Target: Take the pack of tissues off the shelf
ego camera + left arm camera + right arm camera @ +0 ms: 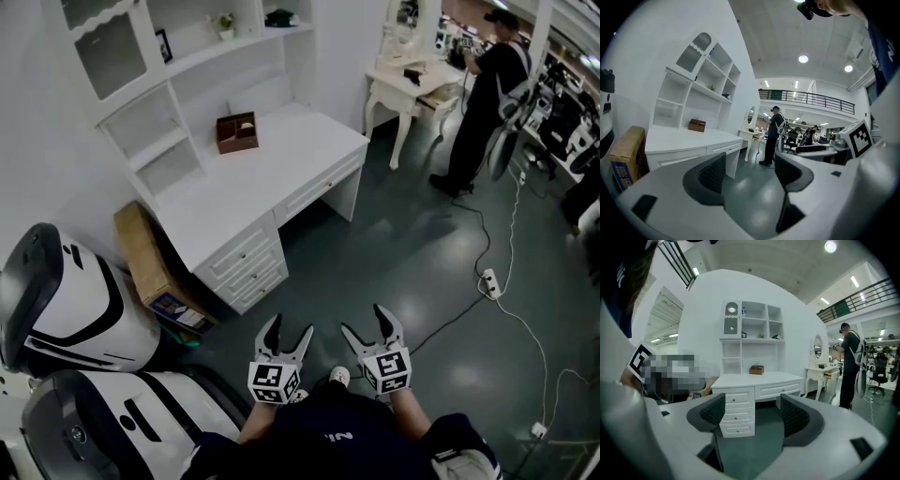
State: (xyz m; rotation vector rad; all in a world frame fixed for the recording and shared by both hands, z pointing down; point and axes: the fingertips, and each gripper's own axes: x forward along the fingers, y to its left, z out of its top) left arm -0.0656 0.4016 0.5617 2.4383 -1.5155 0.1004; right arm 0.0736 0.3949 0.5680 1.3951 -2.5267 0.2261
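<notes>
A white desk with a shelf unit stands ahead on the left. On its upper shelf lies a dark green pack, also seen as the dark pack in the right gripper view and as the dark pack in the left gripper view; it may be the tissues. A brown box sits on the desktop. My left gripper and right gripper hang side by side over the floor, far from the desk. Both are open and empty, as the left gripper and right gripper views show.
A cardboard box leans beside the desk drawers. White machine shells fill the near left. A person stands at a white dressing table at the back right. A power strip and cables lie on the floor.
</notes>
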